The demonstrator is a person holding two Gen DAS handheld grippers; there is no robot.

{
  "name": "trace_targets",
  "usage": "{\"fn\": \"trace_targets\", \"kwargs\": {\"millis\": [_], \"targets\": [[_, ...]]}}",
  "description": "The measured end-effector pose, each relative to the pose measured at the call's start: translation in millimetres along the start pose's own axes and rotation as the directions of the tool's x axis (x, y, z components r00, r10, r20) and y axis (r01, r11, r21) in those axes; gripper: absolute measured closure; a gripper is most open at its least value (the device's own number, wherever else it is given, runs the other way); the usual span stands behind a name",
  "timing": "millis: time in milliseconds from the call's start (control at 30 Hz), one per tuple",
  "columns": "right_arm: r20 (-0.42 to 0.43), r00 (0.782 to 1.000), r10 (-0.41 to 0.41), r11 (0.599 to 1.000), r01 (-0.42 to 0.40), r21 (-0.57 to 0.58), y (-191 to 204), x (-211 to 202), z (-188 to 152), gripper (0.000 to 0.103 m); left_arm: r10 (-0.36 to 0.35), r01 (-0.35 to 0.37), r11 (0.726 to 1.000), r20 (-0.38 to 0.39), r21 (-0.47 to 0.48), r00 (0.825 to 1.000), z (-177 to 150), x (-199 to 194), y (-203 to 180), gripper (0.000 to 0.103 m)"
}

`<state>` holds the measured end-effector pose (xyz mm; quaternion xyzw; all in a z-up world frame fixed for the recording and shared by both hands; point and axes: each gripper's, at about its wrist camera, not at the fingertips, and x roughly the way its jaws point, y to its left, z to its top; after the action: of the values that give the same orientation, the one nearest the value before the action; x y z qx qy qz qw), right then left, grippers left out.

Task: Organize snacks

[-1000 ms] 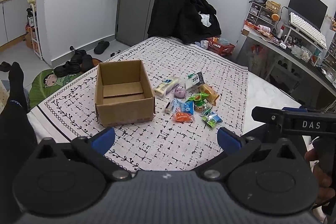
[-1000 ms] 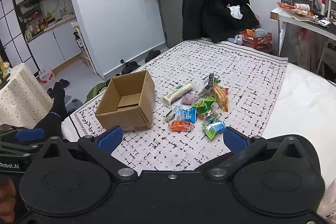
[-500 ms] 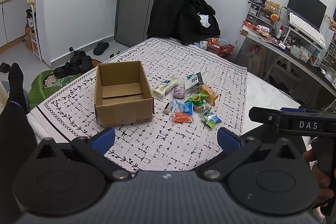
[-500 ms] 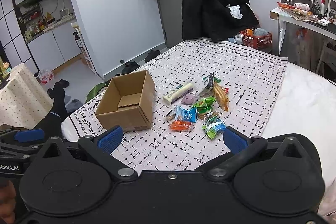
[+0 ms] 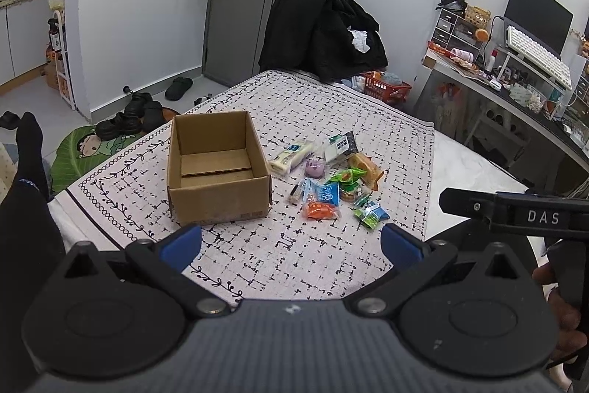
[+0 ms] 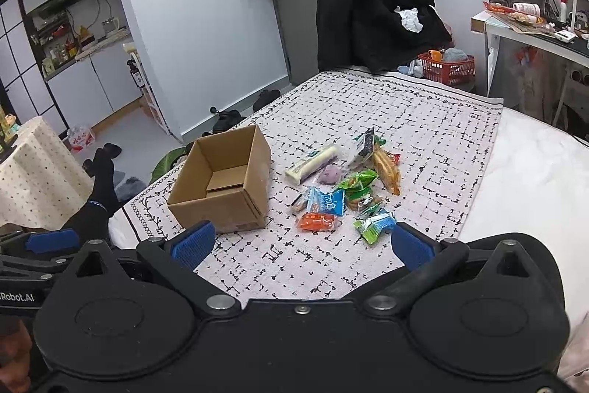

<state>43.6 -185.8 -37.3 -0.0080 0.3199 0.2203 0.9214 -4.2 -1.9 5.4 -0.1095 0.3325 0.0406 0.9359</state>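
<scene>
On the patterned cloth (image 5: 331,120), snacks (image 5: 331,186) lie heaped just right of an open box (image 5: 217,168). Left gripper (image 5: 291,245) and right gripper (image 6: 300,247) hover near them, jaws spread wide, holding nothing.

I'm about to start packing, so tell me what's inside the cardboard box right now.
Nothing yet. The cardboard box is open on top, and only its bare floor flaps show. The near inside corner is hidden by its front wall. All the snacks lie on the cloth beside it.
</scene>
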Motion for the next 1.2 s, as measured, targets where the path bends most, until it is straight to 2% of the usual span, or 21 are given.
{"fn": "trace_targets", "kwargs": {"millis": [333,600,1200], "targets": [[0.01,1.0,0.008,1.0,-0.008,-0.012,1.9,-0.2,1.8,0.0,0.012,-0.012,1.0,0.01,0.0,1.0,1.9,-1.6,2.0,0.0],[0.03,0.999,0.011,0.999,-0.01,-0.045,1.8,3.3,3.7,0.0,0.013,-0.013,1.0,0.007,-0.015,1.0,7.0,11.4,-0.3,0.0],[-0.004,0.998,0.061,0.998,-0.061,0.029,-38.9,49.7,17.1,0.0,0.029,-0.029,0.998,0.001,-0.048,1.0,23.6,60.8,-12.8,0.0]]}}
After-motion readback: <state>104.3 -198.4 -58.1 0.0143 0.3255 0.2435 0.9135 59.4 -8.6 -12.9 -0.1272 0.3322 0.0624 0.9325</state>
